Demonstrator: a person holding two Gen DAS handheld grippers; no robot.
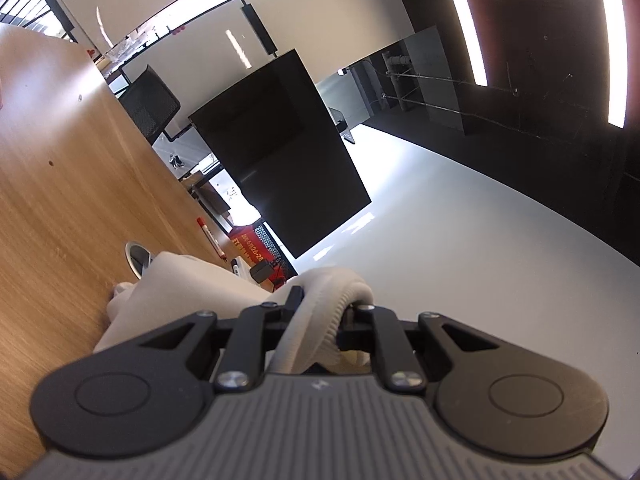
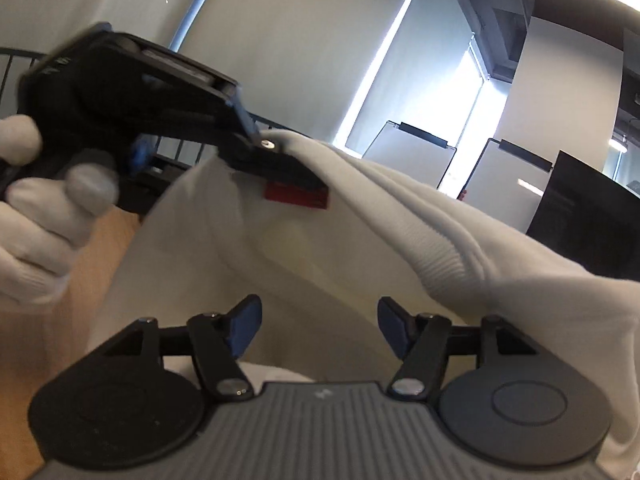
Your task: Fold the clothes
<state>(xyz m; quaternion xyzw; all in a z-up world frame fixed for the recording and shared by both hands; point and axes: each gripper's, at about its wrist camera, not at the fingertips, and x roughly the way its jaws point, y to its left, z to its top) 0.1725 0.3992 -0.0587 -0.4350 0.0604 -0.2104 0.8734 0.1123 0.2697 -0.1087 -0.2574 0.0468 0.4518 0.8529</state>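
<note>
Left wrist view: ribbed edge of white garment [image 1: 320, 312] pinched in nearly closed left gripper [image 1: 320, 308], lifted above wooden table [image 1: 60, 184]; rest draped onto table. Red marker [image 1: 211, 237] seen near table edge.

Right wrist view: right gripper [image 2: 319, 326] spread wide, nothing clamped; garment hung just ahead. Left gripper held by gloved hand [image 2: 32, 216], clenched on cloth beside red tag [image 2: 298, 199].

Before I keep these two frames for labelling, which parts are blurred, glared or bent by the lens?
Left wrist view: sharp overall; glare washes the wooden table and white floor; fisheye bows the ceiling lights. Right wrist view: the left tongs, clamped on the white garment, and the gloved hand are motion-smeared; windows blow out; the right tongs read crisp.
</note>
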